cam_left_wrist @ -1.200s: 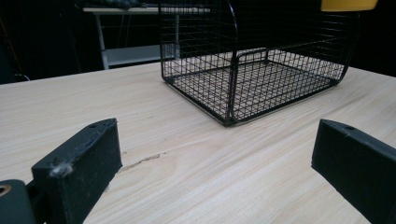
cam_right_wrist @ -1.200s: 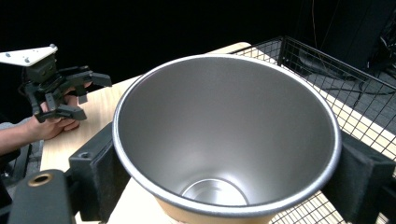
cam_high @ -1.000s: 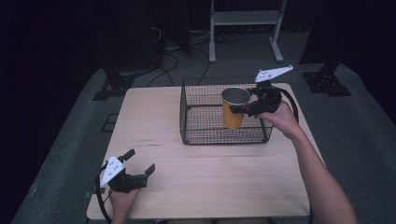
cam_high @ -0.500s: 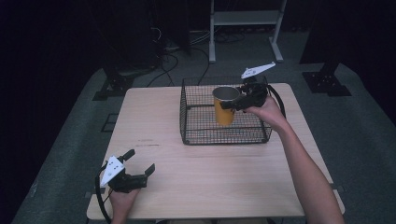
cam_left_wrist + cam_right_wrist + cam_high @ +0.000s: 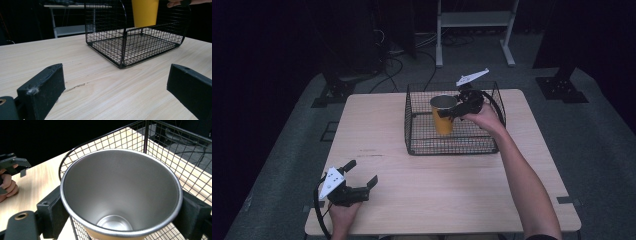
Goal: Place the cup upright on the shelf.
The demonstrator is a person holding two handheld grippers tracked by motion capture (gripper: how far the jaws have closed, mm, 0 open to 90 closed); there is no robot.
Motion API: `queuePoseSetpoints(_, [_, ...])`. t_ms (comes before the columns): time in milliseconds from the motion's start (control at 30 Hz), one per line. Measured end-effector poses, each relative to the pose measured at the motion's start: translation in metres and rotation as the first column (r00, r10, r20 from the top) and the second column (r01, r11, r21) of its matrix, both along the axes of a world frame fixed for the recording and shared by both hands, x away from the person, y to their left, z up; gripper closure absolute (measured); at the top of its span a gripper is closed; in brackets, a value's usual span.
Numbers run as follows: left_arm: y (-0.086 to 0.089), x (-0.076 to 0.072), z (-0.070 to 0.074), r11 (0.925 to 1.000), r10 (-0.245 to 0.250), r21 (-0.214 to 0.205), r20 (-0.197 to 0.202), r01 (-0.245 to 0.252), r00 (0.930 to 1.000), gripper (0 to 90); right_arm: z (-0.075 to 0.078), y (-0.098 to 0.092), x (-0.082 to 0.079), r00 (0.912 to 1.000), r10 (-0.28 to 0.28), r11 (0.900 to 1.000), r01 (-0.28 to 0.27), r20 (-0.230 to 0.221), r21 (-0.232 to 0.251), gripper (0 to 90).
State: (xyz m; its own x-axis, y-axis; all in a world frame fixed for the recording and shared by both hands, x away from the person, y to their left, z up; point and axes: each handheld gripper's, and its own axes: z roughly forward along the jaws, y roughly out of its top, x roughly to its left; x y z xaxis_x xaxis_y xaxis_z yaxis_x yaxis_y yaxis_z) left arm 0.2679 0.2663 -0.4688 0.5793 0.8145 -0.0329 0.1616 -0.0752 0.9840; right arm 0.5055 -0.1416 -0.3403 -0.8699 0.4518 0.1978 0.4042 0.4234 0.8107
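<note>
The right claw (image 5: 451,111) is clamped on a yellow cup (image 5: 443,116), w/ one black jaw on each side just under the rim. In the right claw's own view the cup (image 5: 121,195) is seen from above: shiny silver inside, round bottom, nothing in it. The cup is upright and held over the inside of a black wire basket (image 5: 417,127), near the back half; can't tell if its bottom touches the basket floor. The right hand (image 5: 484,116) reaches over the basket's right side. The basket sits on the far part of a light wood table (image 5: 377,125). In the left claw's view the basket (image 5: 120,47) is ahead & a bit right, w/ the cup's yellow side (image 5: 145,12) above it. The left claw (image 5: 361,176) is spread wide w/ nothing between its jaws, low over the near left corner of the table, well apart from the basket. The left hand (image 5: 343,209) holds it from below. Behind the table, a white metal rack (image 5: 474,22) stands on the dark floor.
</note>
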Motion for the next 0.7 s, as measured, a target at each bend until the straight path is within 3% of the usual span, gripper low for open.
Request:
queuePoseSetpoints(400, [0.000,0.000,0.000,1.0000,-0.001,-0.003,0.000,0.001,1.0000,0.8,-0.023,0.007,0.018,0.9991,-0.025,0.9992,0.024,-0.033,-0.033,12.5])
queuePoseSetpoints(700, [0.000,-0.001,0.000,1.0000,-0.002,-0.001,0.000,0.002,1.0000,0.8,-0.037,0.013,0.027,0.9974,-0.056,0.9951,0.052,-0.044,-0.084,12.5])
